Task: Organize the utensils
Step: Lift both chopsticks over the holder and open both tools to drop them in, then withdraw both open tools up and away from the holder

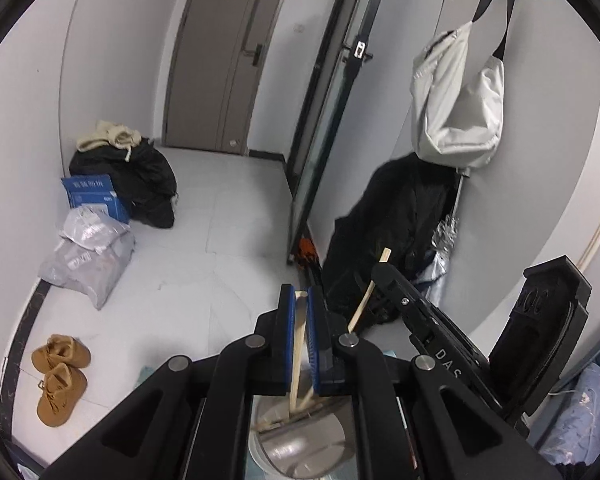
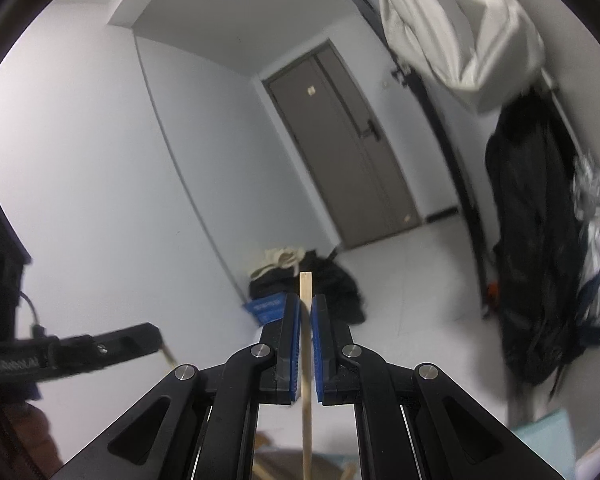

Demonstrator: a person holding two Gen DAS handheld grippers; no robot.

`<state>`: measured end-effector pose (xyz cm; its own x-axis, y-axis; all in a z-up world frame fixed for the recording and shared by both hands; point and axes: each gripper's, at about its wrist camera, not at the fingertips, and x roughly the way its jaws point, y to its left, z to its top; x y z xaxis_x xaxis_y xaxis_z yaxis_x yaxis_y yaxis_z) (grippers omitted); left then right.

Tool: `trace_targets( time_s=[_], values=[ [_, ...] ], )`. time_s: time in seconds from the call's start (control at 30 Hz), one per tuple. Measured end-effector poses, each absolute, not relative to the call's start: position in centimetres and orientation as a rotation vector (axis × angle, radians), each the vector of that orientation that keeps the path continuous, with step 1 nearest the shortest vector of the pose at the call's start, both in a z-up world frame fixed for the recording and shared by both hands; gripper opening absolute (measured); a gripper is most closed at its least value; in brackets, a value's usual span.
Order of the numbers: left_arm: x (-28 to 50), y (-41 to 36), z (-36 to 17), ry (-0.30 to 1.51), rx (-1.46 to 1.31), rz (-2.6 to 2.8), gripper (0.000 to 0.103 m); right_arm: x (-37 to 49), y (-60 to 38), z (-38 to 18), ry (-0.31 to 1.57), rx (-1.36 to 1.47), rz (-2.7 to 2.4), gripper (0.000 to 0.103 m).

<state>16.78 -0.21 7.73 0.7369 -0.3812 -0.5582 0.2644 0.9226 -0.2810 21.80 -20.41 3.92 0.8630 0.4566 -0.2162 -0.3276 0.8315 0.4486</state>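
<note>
Grey floor tiles (image 1: 204, 216) and a closed door (image 1: 228, 52) fill the background. Left gripper (image 1: 301, 300) has its jaws pinching one chopstick (image 1: 299, 356), lower end over a shiny metal pot (image 1: 300, 444). Right gripper (image 2: 305, 308) pinches another chopstick (image 2: 306, 360), standing upright between its blue pads.

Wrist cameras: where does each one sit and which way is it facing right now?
Left wrist: on the left gripper, angled down past a held chopstick to a metal cup and the floor; the right gripper shows at right.
Right wrist: on the right gripper, nearly level, facing the door; its fingers clamp a chopstick; the left gripper shows at left.
Shared: door, clothes pile, hanging white bag.
</note>
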Motion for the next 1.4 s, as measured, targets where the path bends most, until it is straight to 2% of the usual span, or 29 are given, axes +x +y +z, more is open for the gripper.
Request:
trace_targets(
  time_s=[0.37, 0.43, 0.5, 0.53, 0.6, 0.67, 0.7, 0.83, 0.9, 0.93, 1.0, 1.07, 1.1, 1.23, 1.33, 1.4],
  values=[
    [15.9, -1.1, 4.5, 0.792, -0.189, -0.408, 0.003, 18.9, -20.0, 2.3, 0.471, 0.327, 0.528, 0.008],
    [15.9, -1.1, 3.9, 0.835, -0.197, -0.392, 0.007, 18.6, -19.9, 1.7, 0.524, 0.332, 0.539, 0.009],
    [15.5, -0.8, 3.8, 0.841, -0.209, -0.362, 0.018, 18.5, -20.2, 1.2, 0.578, 0.357, 0.56, 0.011],
    [15.0, -0.6, 3.9, 0.834, -0.217, -0.358, 0.023, 18.2, -20.4, 1.2, 0.585, 0.36, 0.558, 0.016],
    [13.9, -0.3, 4.6, 0.801, -0.232, -0.342, 0.045, 17.4, -21.2, 1.5, 0.589, 0.362, 0.545, 0.026],
    [12.8, -0.1, 5.4, 0.763, -0.241, -0.305, 0.059, 16.2, -21.9, 2.1, 0.579, 0.363, 0.535, 0.037],
    [12.4, 0.1, 5.7, 0.746, -0.248, -0.291, 0.062, 15.7, -22.2, 2.4, 0.575, 0.36, 0.526, 0.039],
    [10.5, 0.1, 6.8, 0.71, -0.243, -0.224, 0.065, 13.3, -23.3, 3.5, 0.549, 0.346, 0.507, 0.047],
    [9.3, -0.3, 7.3, 0.685, -0.208, -0.176, 0.074, 12.0, -23.8, 4.1, 0.547, 0.331, 0.478, 0.055],
    [8.6, -0.4, 7.5, 0.663, -0.197, -0.164, 0.075, 11.5, -24.0, 4.2, 0.55, 0.327, 0.467, 0.063],
    [7.1, -0.4, 8.0, 0.624, -0.191, -0.136, 0.085, 9.9, -24.5, 4.5, 0.554, 0.323, 0.445, 0.064],
    [6.2, -0.4, 8.1, 0.608, -0.188, -0.125, 0.088, 8.3, -25.0, 4.7, 0.534, 0.332, 0.431, 0.072],
    [5.7, -0.4, 8.1, 0.602, -0.183, -0.11, 0.088, 7.6, -25.3, 4.7, 0.528, 0.334, 0.421, 0.075],
    [4.2, -0.6, 7.9, 0.569, -0.163, -0.076, 0.089, 5.4, -25.9, 5.2, 0.509, 0.318, 0.387, 0.077],
    [3.2, -0.8, 7.2, 0.567, -0.154, -0.072, 0.089, 3.8, -26.4, 5.2, 0.499, 0.305, 0.355, 0.086],
    [2.5, -0.8, 6.8, 0.569, -0.149, -0.073, 0.089, 2.9, -26.6, 5.1, 0.5, 0.295, 0.339, 0.086]
  ],
)
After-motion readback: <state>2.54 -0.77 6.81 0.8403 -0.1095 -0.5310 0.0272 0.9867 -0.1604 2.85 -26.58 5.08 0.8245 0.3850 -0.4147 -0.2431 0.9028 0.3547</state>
